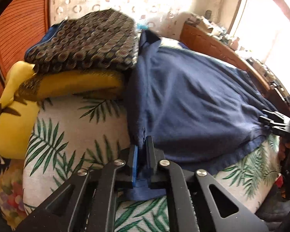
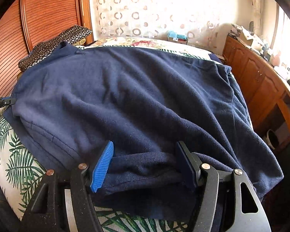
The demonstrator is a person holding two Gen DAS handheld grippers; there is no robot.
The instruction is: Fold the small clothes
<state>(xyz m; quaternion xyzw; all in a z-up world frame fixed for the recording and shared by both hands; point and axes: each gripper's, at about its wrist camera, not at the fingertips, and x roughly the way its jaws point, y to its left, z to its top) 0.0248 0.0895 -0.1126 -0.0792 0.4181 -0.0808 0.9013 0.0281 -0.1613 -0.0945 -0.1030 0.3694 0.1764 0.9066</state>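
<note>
Black linkage arms of the left tool (image 1: 143, 145) fill the bottom of its wrist view, its two fingers pinched tight on the near hem corner of a navy blue sweatshirt (image 1: 193, 100). No earlier picture is given, so only the clamped grip can be told. Spread flat across a bed (image 1: 71, 135) covered in a palm-leaf print, the sweatshirt lies with its collar toward a sheer patterned curtain (image 2: 145, 9). At the bed's left side, beside the collar, a folded dark garment with a ring pattern (image 1: 87, 40) rests on a yellow cushion (image 1: 77, 83), against a ribbed wooden wardrobe (image 2: 38, 19).

From the right wrist view, the right tool (image 2: 145, 152) stands wide, its blue ribbed pad (image 2: 103, 166) and the opposite finger set either side of a bunched fold at the sweatshirt's near edge; the left pad does not appear to press the cloth. A wooden cabinet (image 2: 257, 81) cluttered on top runs along the bed's right side under a bright window.
</note>
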